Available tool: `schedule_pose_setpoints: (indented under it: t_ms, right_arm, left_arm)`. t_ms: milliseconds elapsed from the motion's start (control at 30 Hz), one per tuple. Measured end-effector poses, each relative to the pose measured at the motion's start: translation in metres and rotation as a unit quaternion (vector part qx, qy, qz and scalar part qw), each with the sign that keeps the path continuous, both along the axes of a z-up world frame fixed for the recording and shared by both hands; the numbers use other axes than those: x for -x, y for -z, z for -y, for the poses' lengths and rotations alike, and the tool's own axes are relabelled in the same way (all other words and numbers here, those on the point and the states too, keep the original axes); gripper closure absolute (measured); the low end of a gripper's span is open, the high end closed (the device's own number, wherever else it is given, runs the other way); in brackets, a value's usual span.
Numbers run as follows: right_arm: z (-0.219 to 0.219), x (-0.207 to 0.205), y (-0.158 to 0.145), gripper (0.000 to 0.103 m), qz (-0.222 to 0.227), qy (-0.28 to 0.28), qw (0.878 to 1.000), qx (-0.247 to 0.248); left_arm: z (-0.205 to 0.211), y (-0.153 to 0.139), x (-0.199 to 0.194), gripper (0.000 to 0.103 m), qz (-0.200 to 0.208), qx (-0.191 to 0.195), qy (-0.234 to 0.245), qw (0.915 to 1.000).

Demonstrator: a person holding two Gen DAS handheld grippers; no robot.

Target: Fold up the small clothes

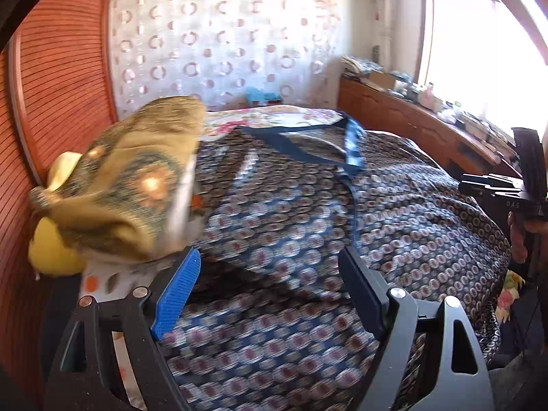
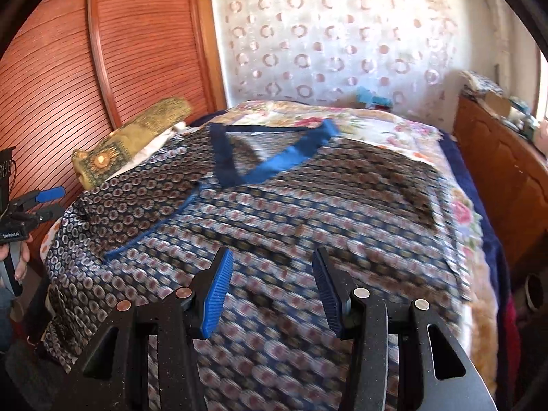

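Left gripper [image 1: 270, 287] nearest in its own view, jaws spread wide, nothing between them, hovering over the lower part of the patterned top [image 1: 342, 226]. Right gripper [image 2: 272, 291] likewise spread and empty, above the hem area of the same top [image 2: 274, 205]. Top laid flat across the bed, blue V-neck band [image 2: 270, 167] toward the far end, one sleeve out toward the right edge. Print blurred; appears to be small rings on dark blue. Floral bedsheet [image 2: 404, 130] showing past the neckline. Olive patterned cushion [image 1: 137, 178] at the left edge of the bed, touching the top's shoulder, resting on a yellow pillow [image 1: 51, 250]. Slatted wooden wardrobe door [image 2: 137, 51] behind it. Wooden cabinet [image 2: 496, 157] along the right side. Circle-print curtain [image 2: 325, 34] across the far wall.
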State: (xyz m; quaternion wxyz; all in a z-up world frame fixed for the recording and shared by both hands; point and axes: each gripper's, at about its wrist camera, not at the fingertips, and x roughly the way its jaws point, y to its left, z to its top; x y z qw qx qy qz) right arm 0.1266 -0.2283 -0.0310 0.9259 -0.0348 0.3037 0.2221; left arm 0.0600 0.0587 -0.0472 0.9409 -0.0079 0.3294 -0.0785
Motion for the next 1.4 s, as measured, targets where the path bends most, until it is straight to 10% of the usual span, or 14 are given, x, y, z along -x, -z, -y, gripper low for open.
schedule_pose_setpoints:
  t_ms: [567,1100,1167,1233,1400]
  right_arm:
    - [0.139,0.038,0.024,0.053,-0.047,0.137,0.989,-0.005]
    - [0.153,-0.048,0.032,0.053,-0.104,0.128,0.986,-0.024]
    - [0.154,-0.059,0.036,0.060,-0.107,0.124,0.986,-0.035]
    - [0.155,-0.064,0.035,0.090,-0.103,0.112,0.987,-0.049]
    - [0.150,-0.054,0.013,0.101,-0.037,0.107,0.993,-0.041]
  left_arm:
    - [0.114,0.025,-0.057,0.020,-0.054,-0.025,0.121,0.9909]
    - [0.135,0.045,-0.069,0.020,-0.082,-0.041,0.135,0.9866]
    - [0.136,0.050,-0.070,0.020,-0.086,-0.043,0.134,0.9863]
    - [0.136,0.051,-0.069,0.020,-0.086,-0.042,0.133,0.9865]
    - [0.133,0.052,-0.069,0.020,-0.084,-0.033,0.129,0.9875]
